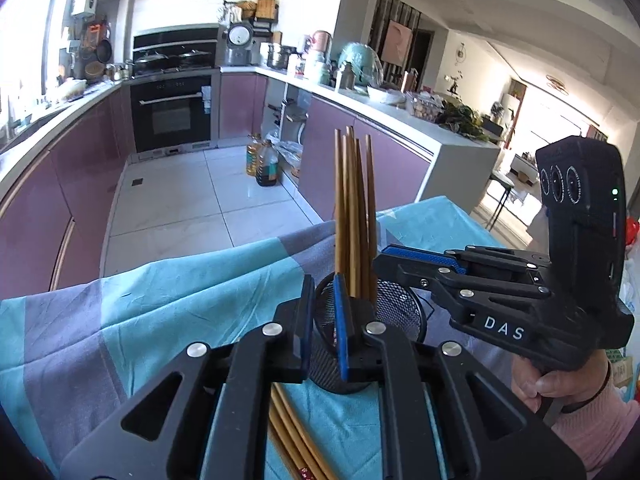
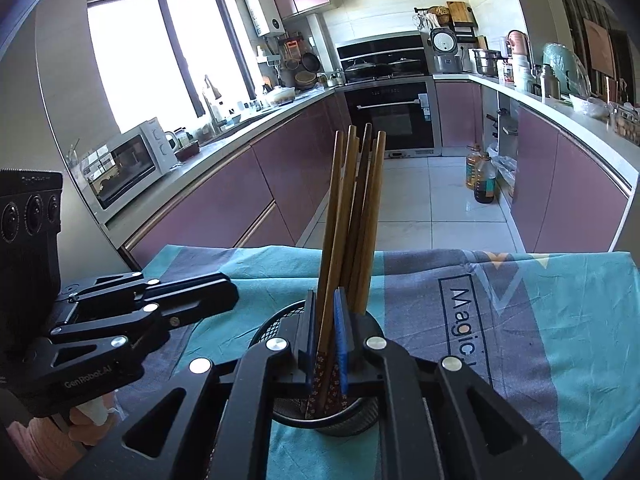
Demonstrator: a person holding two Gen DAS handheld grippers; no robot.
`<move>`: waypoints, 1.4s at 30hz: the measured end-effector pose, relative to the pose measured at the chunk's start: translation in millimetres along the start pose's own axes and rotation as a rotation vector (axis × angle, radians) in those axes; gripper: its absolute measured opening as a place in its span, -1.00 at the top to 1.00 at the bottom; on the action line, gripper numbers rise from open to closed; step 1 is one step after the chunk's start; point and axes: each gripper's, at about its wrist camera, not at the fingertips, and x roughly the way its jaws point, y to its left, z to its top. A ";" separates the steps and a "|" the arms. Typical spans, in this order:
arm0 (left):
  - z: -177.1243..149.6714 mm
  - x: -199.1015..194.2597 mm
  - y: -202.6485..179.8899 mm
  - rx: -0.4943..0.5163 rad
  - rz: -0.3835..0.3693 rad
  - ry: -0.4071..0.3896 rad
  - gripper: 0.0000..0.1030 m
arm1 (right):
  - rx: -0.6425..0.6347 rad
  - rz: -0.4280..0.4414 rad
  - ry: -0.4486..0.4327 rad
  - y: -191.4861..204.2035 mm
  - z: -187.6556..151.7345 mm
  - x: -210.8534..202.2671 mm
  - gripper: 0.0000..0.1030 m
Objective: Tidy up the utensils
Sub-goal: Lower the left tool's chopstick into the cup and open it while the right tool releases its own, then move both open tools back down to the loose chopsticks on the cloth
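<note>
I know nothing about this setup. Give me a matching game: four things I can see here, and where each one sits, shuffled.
Things:
1. upright brown wooden chopsticks
2. loose brown wooden chopsticks
3. amber plastic bottles
4. white microwave oven

Places:
A. on the pale kitchen counter
B. standing in the black wire-mesh cup
C. on the white tiled floor
D. lying flat on the blue and grey cloth

Pairs: 1-B, 2-D, 3-C, 4-A
</note>
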 end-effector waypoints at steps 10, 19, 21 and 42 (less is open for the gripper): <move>-36.8 -52.4 12.7 -0.007 0.081 -0.096 0.28 | -0.085 0.067 -0.082 27.0 -19.2 -42.6 0.33; -102.2 -54.2 32.5 -0.017 0.137 0.032 0.15 | -0.140 0.139 0.029 51.3 -61.5 -38.3 0.22; -117.7 -49.4 35.3 -0.019 0.136 0.070 0.15 | -0.124 0.148 0.082 52.6 -73.4 -25.8 0.22; -156.8 -15.0 22.3 -0.016 0.106 0.225 0.10 | -0.042 0.140 0.237 54.3 -112.0 17.3 0.22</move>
